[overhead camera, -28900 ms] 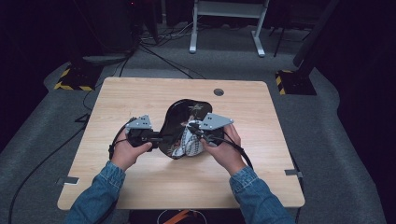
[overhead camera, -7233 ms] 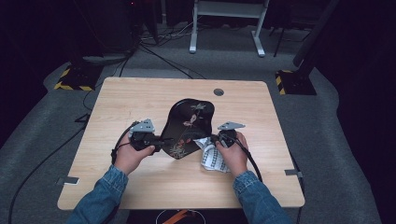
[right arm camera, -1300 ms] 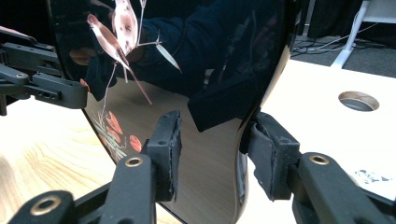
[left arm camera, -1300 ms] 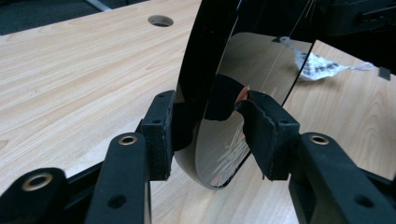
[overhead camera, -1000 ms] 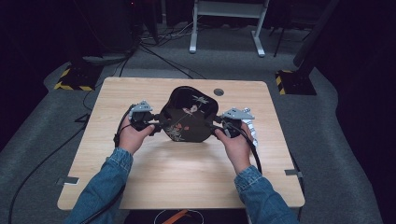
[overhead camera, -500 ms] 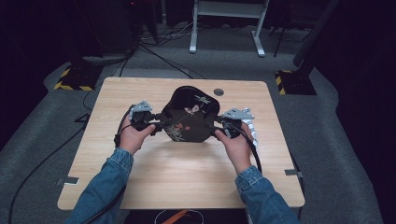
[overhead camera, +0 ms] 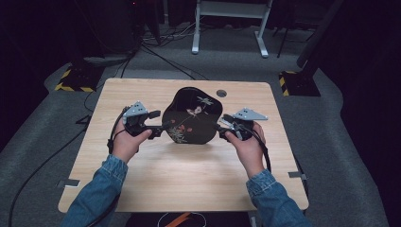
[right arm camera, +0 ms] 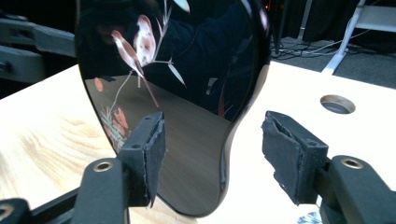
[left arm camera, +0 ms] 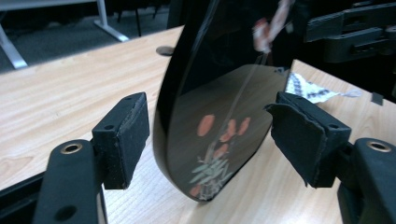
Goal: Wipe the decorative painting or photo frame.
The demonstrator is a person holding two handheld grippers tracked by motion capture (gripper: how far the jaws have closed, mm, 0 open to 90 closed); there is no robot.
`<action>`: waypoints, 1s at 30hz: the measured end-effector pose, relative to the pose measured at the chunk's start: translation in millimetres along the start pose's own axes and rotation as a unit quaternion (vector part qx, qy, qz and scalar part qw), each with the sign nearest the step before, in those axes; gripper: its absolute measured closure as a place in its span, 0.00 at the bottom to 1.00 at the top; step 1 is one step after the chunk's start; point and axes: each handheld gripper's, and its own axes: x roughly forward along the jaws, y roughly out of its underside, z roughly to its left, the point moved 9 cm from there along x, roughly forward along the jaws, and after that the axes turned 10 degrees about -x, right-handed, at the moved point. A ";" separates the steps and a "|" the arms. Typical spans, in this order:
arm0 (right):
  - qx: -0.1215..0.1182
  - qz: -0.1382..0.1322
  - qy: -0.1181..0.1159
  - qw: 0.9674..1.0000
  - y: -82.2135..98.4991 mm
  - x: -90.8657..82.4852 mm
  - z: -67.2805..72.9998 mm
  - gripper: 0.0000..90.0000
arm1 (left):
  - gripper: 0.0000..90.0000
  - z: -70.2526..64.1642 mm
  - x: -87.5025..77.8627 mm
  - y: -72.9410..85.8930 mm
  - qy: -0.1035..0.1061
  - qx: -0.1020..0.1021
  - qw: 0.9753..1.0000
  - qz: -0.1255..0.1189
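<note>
A black lacquered tray [overhead camera: 191, 116] painted with flowers and a bird stands nearly upright on its lower edge at the middle of the wooden table [overhead camera: 179, 175]. What props it up from behind is hidden. My left gripper [overhead camera: 158, 130] is at its left edge. In the left gripper view the rim [left arm camera: 163, 126] sits between the pads [left arm camera: 126, 135] without touching them. My right gripper [overhead camera: 221, 126] straddles the right edge, and its pads [right arm camera: 285, 154] stand apart from the rim [right arm camera: 224, 163]. Both sets of jaws have just been opening and are open.
A patterned cloth [left arm camera: 308, 88] lies on the table behind the tray. A round cable hole [overhead camera: 221, 93] sits near the table's far edge. Cables and a white desk frame [overhead camera: 227, 23] are on the floor beyond. The person's denim sleeves come in from below.
Both grippers have let go of the tray's side edges, their jaws spreading, and have drawn slightly back. The tray keeps standing upright in the same spot.
</note>
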 end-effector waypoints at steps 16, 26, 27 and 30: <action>-0.005 0.004 -0.008 1.000 10.7 -59.9 -0.7 0.44 | 0.29 -17.2 -62.0 23.8 -0.029 0.018 0.999 0.011; 0.030 0.013 0.006 0.999 46.8 -85.9 -20.1 0.44 | 0.27 -5.0 -79.5 65.0 -0.061 0.009 0.997 0.043; 0.032 0.014 0.007 0.999 50.4 -87.6 -21.9 0.44 | 0.27 -3.4 -81.6 68.6 -0.061 0.004 0.997 0.045; 0.029 0.022 0.016 0.999 60.6 -92.6 -27.2 0.44 | 0.26 3.1 -87.6 76.5 -0.066 -0.008 0.997 0.043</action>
